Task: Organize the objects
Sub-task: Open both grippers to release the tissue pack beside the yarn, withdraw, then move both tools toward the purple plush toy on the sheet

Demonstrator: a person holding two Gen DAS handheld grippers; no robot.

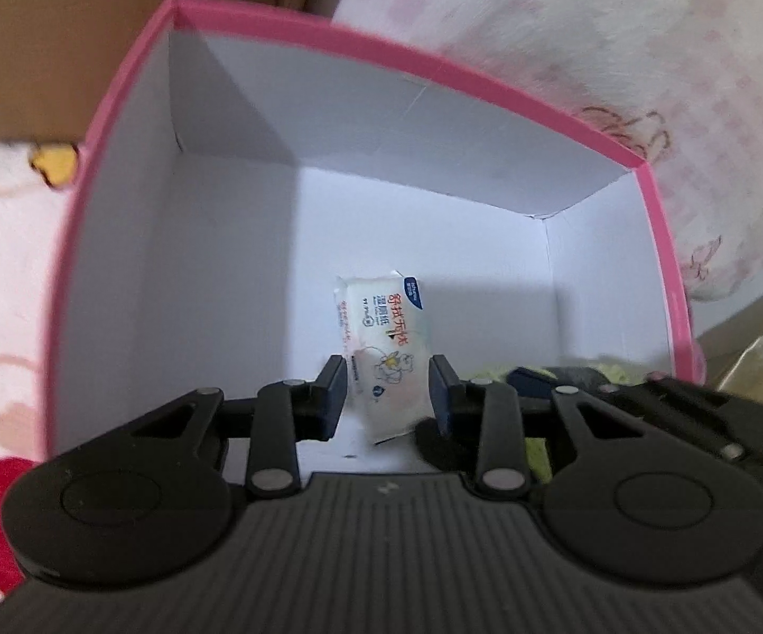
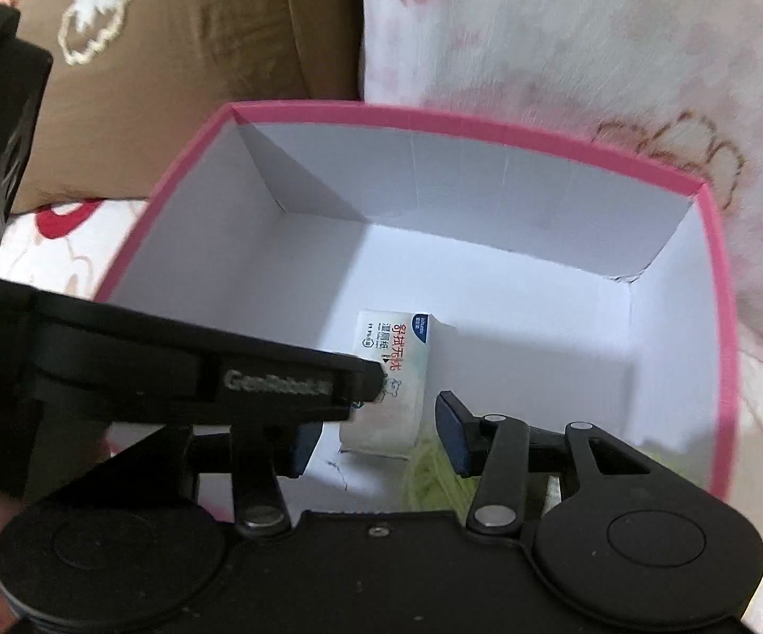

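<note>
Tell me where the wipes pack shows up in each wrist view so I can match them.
Left wrist: wipes pack lies on the box floor, low centre, between the left gripper fingers.
Right wrist: wipes pack low centre, partly behind the left gripper's black body.
Shared landmark: the box's pink rim.

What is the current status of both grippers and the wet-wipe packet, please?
Left gripper open over small white wet-wipe packet. Right gripper open, empty. Packet on floor of pink-rimmed white cardboard box. Yellow-green item beside it.
</note>
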